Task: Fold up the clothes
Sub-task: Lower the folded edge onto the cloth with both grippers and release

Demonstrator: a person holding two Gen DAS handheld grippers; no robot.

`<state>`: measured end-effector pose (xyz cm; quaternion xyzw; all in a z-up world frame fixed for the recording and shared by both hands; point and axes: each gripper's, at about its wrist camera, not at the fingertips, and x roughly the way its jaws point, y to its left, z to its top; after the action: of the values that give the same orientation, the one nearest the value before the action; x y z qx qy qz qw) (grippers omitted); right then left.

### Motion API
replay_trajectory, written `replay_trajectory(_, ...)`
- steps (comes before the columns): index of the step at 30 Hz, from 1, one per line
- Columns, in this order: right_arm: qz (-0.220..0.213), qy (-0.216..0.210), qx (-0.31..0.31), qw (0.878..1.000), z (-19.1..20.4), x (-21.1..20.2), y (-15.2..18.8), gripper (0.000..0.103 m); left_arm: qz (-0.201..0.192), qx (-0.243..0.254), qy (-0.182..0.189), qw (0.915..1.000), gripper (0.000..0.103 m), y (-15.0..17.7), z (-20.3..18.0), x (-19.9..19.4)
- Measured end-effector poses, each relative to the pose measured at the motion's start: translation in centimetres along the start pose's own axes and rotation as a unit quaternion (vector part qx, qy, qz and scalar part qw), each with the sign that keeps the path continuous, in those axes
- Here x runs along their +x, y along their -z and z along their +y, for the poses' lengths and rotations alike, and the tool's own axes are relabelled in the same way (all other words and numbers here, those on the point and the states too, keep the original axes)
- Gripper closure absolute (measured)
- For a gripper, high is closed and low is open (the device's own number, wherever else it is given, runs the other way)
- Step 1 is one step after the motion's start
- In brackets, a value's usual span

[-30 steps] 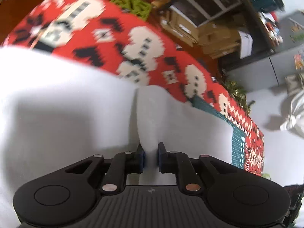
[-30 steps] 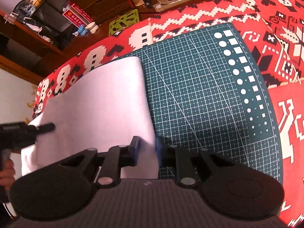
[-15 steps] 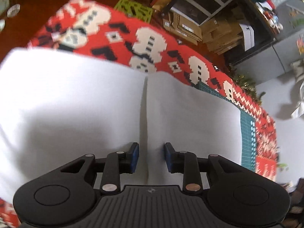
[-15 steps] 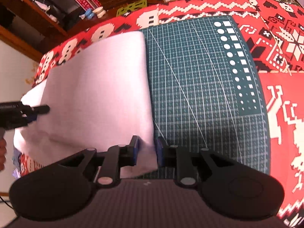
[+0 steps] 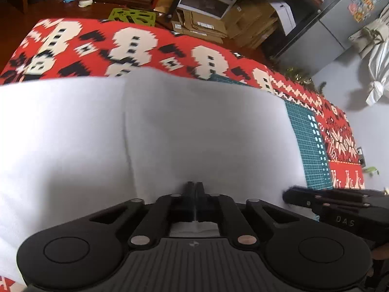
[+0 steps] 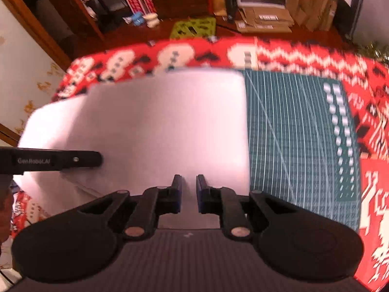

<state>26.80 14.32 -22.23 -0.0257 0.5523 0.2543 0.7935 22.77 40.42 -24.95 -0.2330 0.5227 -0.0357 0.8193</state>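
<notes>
Since the earlier frames, both grippers have drawn apart from the ridge of fabric they were pinching, and the white garment (image 5: 194, 133) now lies much flatter and wider across the table. Seen from the left wrist, the left gripper (image 5: 195, 189) has its two fingers pressed together at the near edge of the cloth; whether a thin layer of fabric is caught between them cannot be told, since the pads meet with no visible gap. A faint vertical crease runs down the garment to the left of that gripper. From the right wrist, the right gripper (image 6: 189, 182) hangs over the near edge of the same garment with its jaws closing, a narrow gap still between the pads and pale cloth showing in that gap, though the pads do not visibly press on it. Each gripper shows in the other's view as a black finger reaching over the cloth's near edge. Most of the garment rests on the red patterned tablecloth (image 6: 304, 56), with its right side overlapping the green cutting mat (image 6: 296, 133). Cardboard boxes (image 5: 218, 24) and a lime-green stool (image 5: 132, 17) stand on the floor beyond the table.
</notes>
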Motion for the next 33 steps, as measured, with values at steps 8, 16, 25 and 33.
replay_trajectory(8,-0.004,-0.03,-0.003,1.0,-3.0,-1.0,3.7,0.099,-0.013,-0.03,-0.021,0.9992,0.1,1.8,1.0,-1.6)
replay_trajectory(16,0.002,-0.056,0.002,0.998,-3.7,-1.6,3.5,0.098,-0.041,-0.068,-0.048,0.9957,0.101,3.0,0.4,-3.7)
replay_trajectory(25,-0.02,-0.069,-0.033,0.997,-2.4,-2.5,1.3,0.096,-0.064,-0.058,-0.076,0.9933,0.097,1.0,-0.3,-2.4)
replay_trajectory(33,-0.003,-0.042,-0.001,0.999,-3.6,-0.8,1.6,0.099,-0.067,-0.1,-0.04,0.9919,0.097,1.8,1.6,-3.1)
